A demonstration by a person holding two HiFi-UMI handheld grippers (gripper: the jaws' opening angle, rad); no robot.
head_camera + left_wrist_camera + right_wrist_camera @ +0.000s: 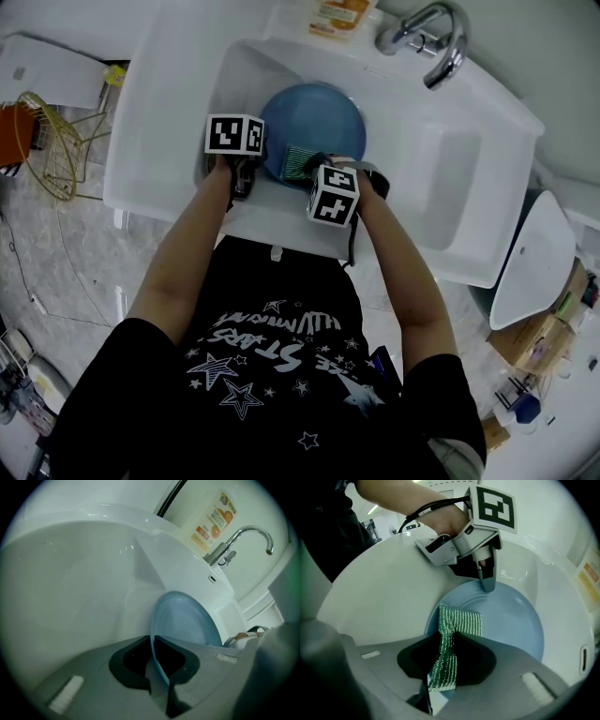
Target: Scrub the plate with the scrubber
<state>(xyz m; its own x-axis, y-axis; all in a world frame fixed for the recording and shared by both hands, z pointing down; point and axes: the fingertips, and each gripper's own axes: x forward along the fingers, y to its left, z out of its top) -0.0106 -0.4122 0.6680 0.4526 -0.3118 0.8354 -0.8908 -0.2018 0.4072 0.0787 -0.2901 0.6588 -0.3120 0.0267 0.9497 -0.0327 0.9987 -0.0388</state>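
A round blue plate [319,127] stands tilted inside the white sink [422,178]. My left gripper [242,169] is shut on the plate's left rim; in the left gripper view the plate's edge [157,660] runs between the jaws. My right gripper [314,167] is shut on a green ribbed scrubber [300,161]. In the right gripper view the scrubber [450,644] is pinched between the jaws and its upper end lies against the plate [511,620]. The left gripper [487,585] shows there holding the plate's far rim.
A chrome tap [433,37] stands at the sink's back, with an orange-labelled bottle [339,16] beside it. A yellow wire rack [52,141] sits on the floor to the left. Another white basin [530,262] and boxes are at the right.
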